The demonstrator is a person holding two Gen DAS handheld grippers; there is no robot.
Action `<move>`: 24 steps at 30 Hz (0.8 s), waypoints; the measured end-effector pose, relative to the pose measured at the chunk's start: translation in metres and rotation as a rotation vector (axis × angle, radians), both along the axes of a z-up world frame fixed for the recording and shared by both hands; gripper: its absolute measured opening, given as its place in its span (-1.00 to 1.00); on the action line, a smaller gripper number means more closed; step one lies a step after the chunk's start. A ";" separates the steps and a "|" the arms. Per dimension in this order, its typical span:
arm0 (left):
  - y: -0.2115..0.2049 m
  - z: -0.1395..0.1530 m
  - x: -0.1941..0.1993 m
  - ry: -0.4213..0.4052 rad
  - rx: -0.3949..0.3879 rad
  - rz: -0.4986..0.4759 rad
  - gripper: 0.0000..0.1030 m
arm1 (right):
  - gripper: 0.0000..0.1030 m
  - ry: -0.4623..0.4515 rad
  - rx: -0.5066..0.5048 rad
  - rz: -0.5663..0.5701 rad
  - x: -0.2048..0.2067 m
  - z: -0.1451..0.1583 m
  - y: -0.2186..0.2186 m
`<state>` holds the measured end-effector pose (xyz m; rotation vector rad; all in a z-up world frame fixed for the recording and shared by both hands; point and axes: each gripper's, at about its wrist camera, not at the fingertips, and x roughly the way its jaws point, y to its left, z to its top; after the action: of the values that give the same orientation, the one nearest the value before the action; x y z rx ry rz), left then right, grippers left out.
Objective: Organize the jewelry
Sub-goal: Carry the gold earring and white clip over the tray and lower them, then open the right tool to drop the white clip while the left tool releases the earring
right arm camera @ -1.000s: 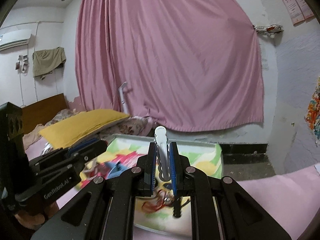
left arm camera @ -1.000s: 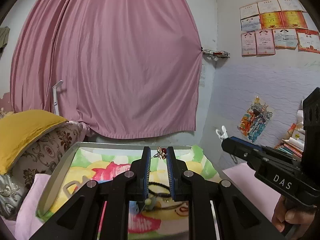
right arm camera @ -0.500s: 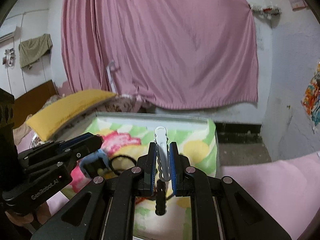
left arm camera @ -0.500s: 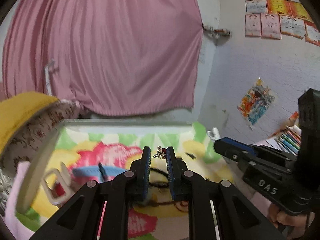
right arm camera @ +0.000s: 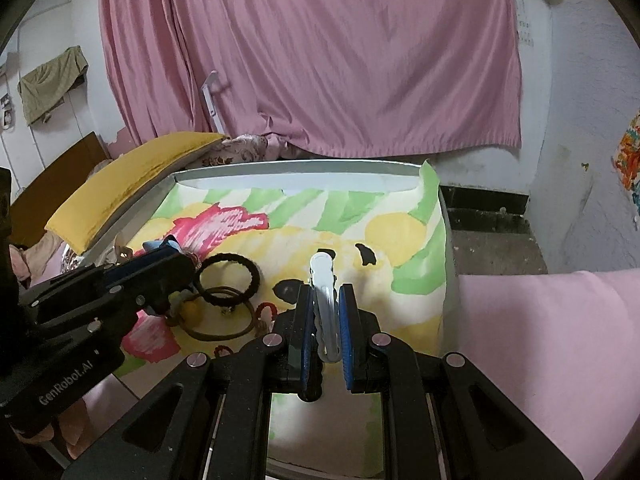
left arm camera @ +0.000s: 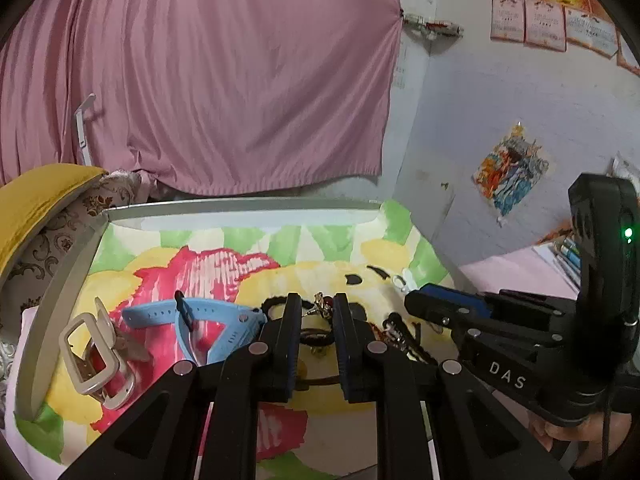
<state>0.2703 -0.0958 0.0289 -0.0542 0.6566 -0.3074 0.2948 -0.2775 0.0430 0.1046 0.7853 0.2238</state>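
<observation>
Both grippers loaded, over tray.
L gripper [left arm camera: 316, 307] nearly closed, pinched small earring [left arm camera: 321, 304] at tips; R gripper [right arm camera: 326, 300] nearly closed on white hair clip [right arm camera: 323, 280], clip poking fwd past tips. Below on tray [right arm camera: 304, 168]: black ring [right arm camera: 229, 278], brown hair tie [right arm camera: 224, 320], blue watch strap [left arm camera: 200, 320], white buckle [left arm camera: 94, 360] at L edge.
</observation>
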 end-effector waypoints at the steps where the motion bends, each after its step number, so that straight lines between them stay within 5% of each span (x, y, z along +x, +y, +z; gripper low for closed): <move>1: 0.000 0.000 0.001 0.005 0.001 0.000 -0.71 | -0.78 0.004 -0.001 0.002 -0.001 0.001 0.001; 24: 0.004 -0.015 0.015 0.121 -0.021 0.012 -0.71 | -0.78 0.056 -0.002 0.018 0.003 -0.005 0.004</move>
<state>0.2858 -0.0914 0.0139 -0.0976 0.7726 -0.3017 0.2981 -0.2740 0.0380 0.1019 0.8423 0.2375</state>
